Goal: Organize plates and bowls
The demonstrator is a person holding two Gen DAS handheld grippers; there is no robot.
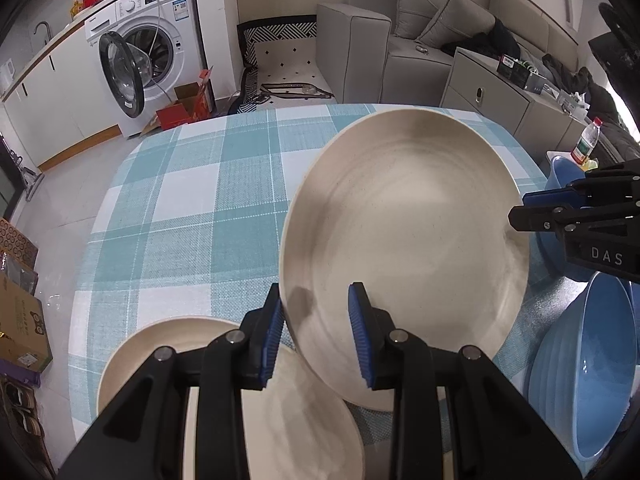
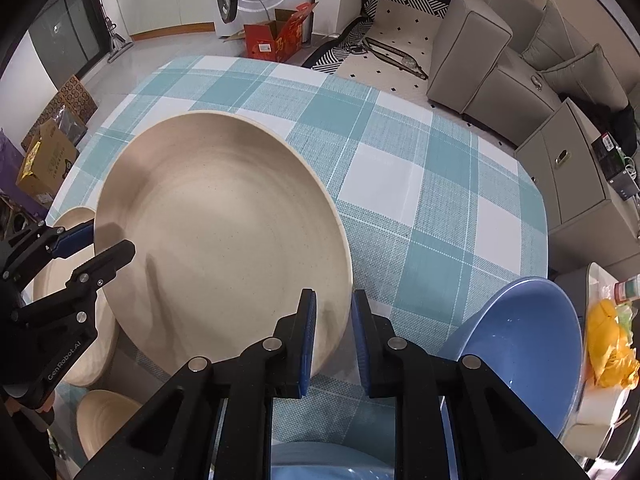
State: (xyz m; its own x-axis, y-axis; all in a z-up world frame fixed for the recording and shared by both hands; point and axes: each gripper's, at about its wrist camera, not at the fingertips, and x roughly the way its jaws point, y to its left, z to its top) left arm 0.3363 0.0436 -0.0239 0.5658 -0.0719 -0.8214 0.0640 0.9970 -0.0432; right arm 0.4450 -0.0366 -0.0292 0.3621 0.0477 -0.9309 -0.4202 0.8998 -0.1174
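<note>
A large cream plate (image 1: 412,248) is held tilted above the checked tablecloth; it also shows in the right wrist view (image 2: 216,236). My left gripper (image 1: 316,332) straddles its near-left rim, one finger under and one over, jaws a little apart. My right gripper (image 2: 334,332) straddles the opposite rim the same way and shows at the right edge of the left wrist view (image 1: 520,212). A second cream plate (image 1: 168,344) lies on the table below my left gripper. Blue bowls (image 1: 588,376) stand to the right.
A blue bowl (image 2: 516,348) stands right of my right gripper. Smaller cream dishes (image 2: 104,412) sit at the table's left edge. Grey cabinets (image 2: 576,176), a sofa (image 1: 432,40), a washing machine (image 1: 148,48) and cardboard boxes (image 2: 48,160) surround the table.
</note>
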